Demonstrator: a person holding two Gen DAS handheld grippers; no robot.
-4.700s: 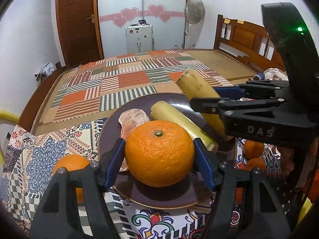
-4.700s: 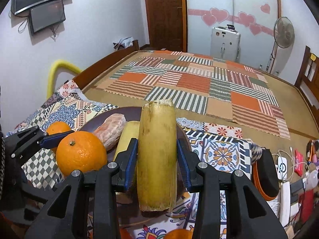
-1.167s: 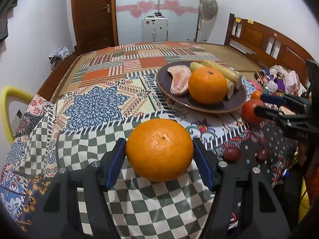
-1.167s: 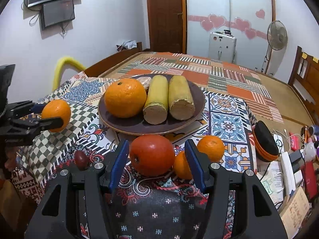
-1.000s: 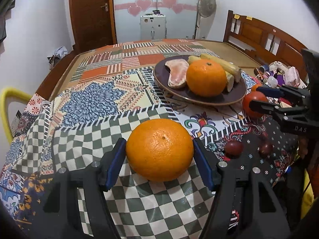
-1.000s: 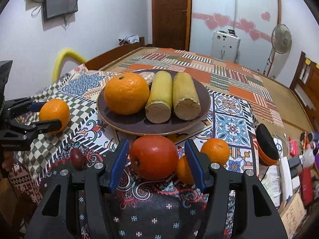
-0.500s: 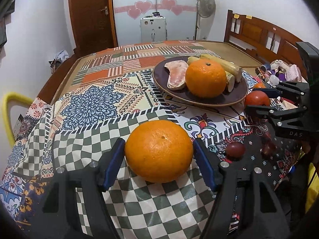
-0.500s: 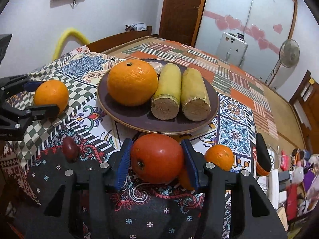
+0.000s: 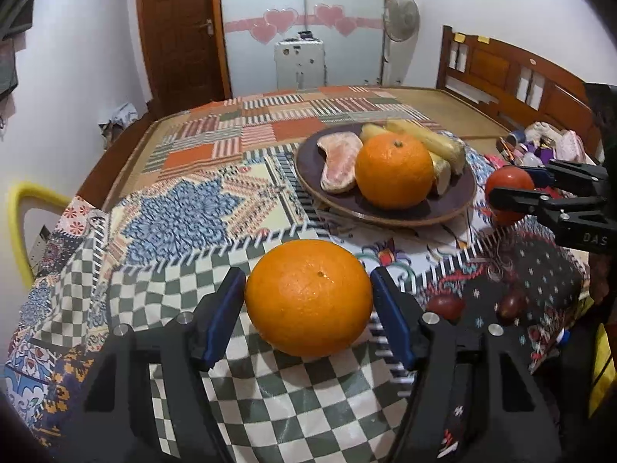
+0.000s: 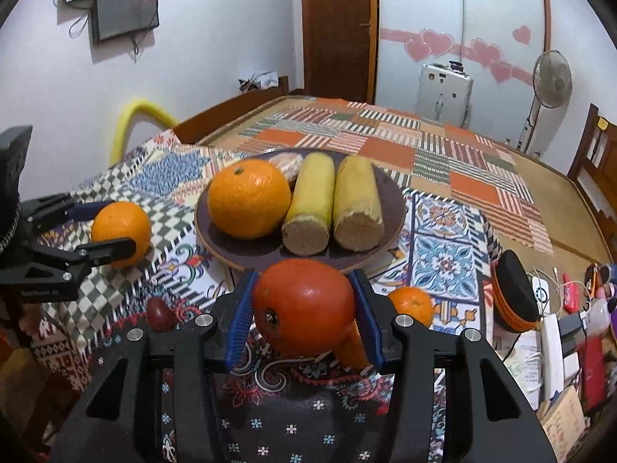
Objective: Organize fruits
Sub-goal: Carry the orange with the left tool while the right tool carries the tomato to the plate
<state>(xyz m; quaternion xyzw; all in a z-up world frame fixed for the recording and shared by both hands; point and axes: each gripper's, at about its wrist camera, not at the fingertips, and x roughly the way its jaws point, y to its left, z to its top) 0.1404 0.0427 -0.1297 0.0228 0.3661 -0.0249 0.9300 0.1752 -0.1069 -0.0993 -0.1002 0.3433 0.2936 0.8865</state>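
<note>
On my left wrist camera, the left gripper (image 9: 308,301) has its two blue pads pressed against the sides of an orange (image 9: 308,297), clamped on it above the green-and-white checked part of the tablecloth (image 9: 173,208). Whether the fruit's underside touches the cloth I cannot tell from this angle. From the right wrist camera I see that same gripper (image 10: 112,227) off to the left, with the orange (image 10: 120,231) between its fingers.

My right gripper (image 10: 304,308) is closed on a red tomato-like fruit (image 10: 304,305), its blue pads tight on both sides. It sits just in front of the near rim of the dark brown plate (image 10: 389,193). In the left view the same fruit (image 9: 509,187) shows just beside the plate's right edge, pinched by the right gripper (image 9: 513,189).

The plate (image 9: 455,204) carries a bigger orange (image 10: 248,197), two cut yellow stalk pieces (image 10: 333,202) lying side by side with their cut ends facing me, and a pinkish peeled citrus piece (image 9: 339,166) at the far left of it.

Behind the right pad I see a small orange (image 10: 412,305) on the cloth, and another orange fruit (image 10: 353,343) partly hidden below the red one. A dark reddish small fruit (image 10: 160,318) lies on the dark flowered patch; the left view shows two of these (image 9: 443,306) near each other. A black-and-orange rounded object (image 10: 515,297) rests at the table's right side.
</note>
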